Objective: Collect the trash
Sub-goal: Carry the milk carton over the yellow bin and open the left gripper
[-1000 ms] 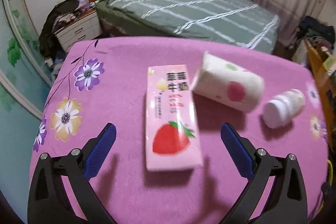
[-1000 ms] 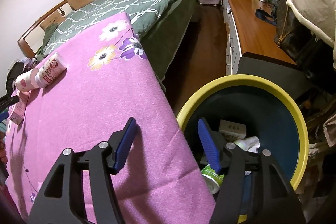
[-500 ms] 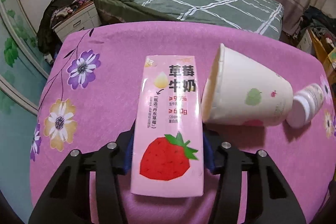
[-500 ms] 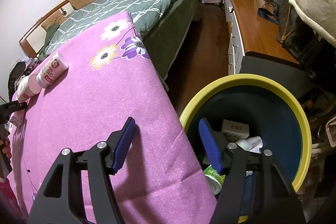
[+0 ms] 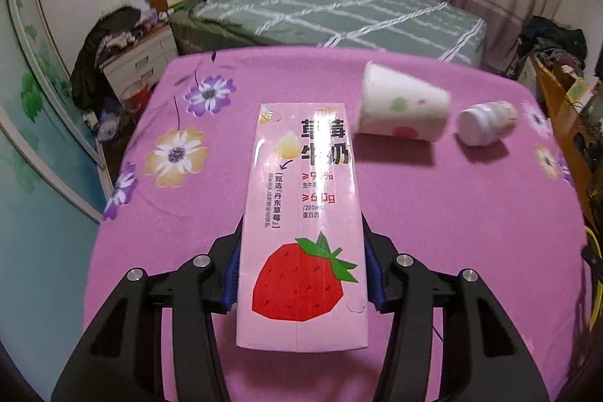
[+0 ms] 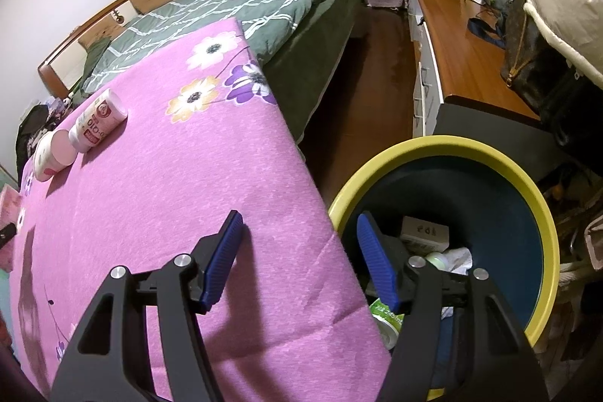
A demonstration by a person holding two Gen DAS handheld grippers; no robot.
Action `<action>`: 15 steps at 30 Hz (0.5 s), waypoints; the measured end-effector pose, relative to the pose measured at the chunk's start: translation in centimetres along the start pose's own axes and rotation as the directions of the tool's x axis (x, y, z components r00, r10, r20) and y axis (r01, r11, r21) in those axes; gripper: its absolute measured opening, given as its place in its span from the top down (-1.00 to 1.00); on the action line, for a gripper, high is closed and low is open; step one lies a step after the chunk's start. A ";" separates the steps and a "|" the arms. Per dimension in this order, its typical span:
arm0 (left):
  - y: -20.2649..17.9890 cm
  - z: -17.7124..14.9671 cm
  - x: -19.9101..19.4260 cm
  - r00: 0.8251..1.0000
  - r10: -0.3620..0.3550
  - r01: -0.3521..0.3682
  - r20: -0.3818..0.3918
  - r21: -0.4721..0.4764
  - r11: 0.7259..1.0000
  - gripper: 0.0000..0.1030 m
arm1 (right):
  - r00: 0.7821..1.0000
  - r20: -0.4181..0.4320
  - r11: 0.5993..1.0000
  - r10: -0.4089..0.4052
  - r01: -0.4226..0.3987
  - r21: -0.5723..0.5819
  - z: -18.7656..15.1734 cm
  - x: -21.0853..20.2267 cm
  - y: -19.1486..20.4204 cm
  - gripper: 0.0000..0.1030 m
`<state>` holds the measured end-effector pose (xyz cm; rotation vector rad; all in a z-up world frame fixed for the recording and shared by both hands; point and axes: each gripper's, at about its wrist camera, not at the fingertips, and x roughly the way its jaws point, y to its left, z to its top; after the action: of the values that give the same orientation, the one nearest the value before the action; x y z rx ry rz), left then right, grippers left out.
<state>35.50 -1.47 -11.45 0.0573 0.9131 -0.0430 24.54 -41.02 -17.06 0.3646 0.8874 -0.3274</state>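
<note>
carton: pink strawberry milk carton (image 5: 301, 225), pinched at its lower half by the left gripper (image 5: 303, 274), blue pads tight on both long sides, far end sticking out toward the bed (image 5: 331, 10)
right gripper: right gripper (image 6: 297, 259) parked wide apart with nothing in it, straddling the tablecloth (image 6: 169, 194) edge and the yellow-rimmed bin (image 6: 527, 191)
leftovers: paper cup (image 5: 403, 108) on its side just right of the carton's far end, small white bottle (image 5: 486, 123) right of the cup
slip risk: grip sits low on a long smooth box, so probably could pivot or slide out if swung fast toward the bin
squash risk: thin card, might buckle and dribble if any milk left inside
knock risk: cup near the carton, could get nudged and roll off
carton text: 草莓牛奶, 丹东草莓, "/200mL", strawberry picture
bottle text: looks like "Q10", rest too small
</note>
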 end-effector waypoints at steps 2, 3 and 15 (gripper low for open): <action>-0.7 -0.5 -1.8 0.999 -0.029 0.028 0.018 0.012 1.000 0.02 | 1.000 -0.001 1.000 0.002 -0.002 -0.015 -0.1 -0.1 0.1 -0.16; -1.0 -0.6 -2.4 0.999 -0.037 0.036 0.022 0.021 0.999 0.02 | 1.000 0.002 0.999 -0.003 0.003 -0.032 -0.2 -0.3 0.2 -0.16; -14.9 -2.6 -6.7 0.970 -0.241 0.228 0.030 0.232 0.946 0.02 | 0.997 0.051 0.998 -0.063 0.062 0.020 -2.5 -6.0 -8.1 -0.16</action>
<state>28.45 -16.10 -8.21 0.1590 0.8498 -0.3696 15.88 -46.40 -15.13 0.3448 0.8467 -0.4010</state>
